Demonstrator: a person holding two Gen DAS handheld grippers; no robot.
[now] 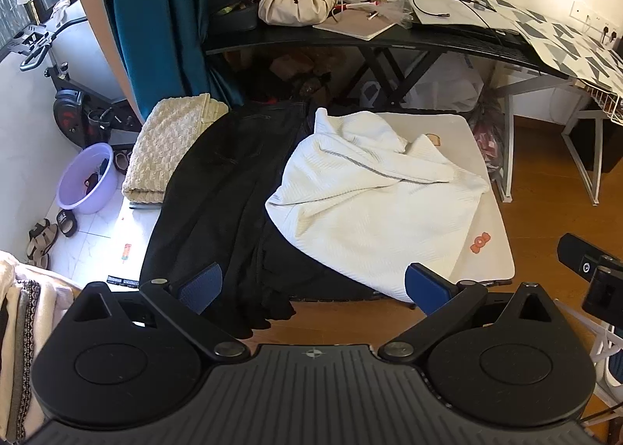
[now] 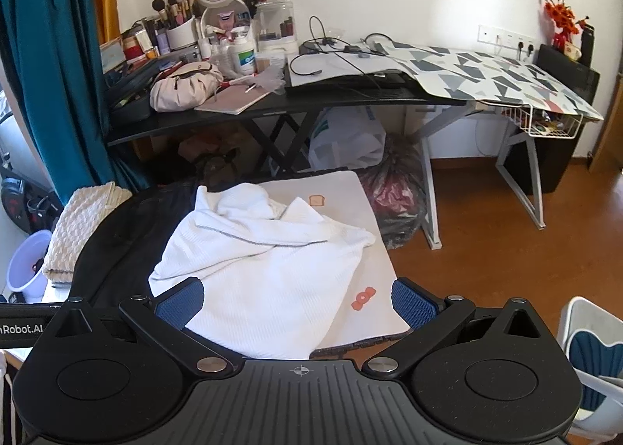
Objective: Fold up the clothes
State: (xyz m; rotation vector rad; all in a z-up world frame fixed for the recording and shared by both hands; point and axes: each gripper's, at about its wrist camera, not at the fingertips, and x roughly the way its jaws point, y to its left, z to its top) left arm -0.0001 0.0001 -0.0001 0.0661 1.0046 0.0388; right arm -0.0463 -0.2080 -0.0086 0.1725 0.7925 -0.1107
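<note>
A crumpled white ribbed garment (image 1: 366,203) (image 2: 264,262) lies on the small white table (image 1: 494,250) (image 2: 373,312), partly over a spread black garment (image 1: 222,196) (image 2: 113,246) whose hem hangs off the near edge. A folded cream knit (image 1: 163,149) (image 2: 78,227) rests at the table's far left. My left gripper (image 1: 311,289) hovers open above the near edge, blue pads wide apart, nothing between them. My right gripper (image 2: 296,305) is also open over the white garment's near corner, holding nothing. Its body (image 1: 595,277) shows at the right edge of the left wrist view.
A cluttered black desk (image 1: 350,38) (image 2: 233,110) stands behind the table, with bags (image 2: 397,196) underneath. A purple basin (image 1: 87,176), sandals and an exercise bike (image 1: 58,67) are on the left floor. A pile of clothes (image 1: 19,328) sits near left; a chair (image 2: 595,359) near right.
</note>
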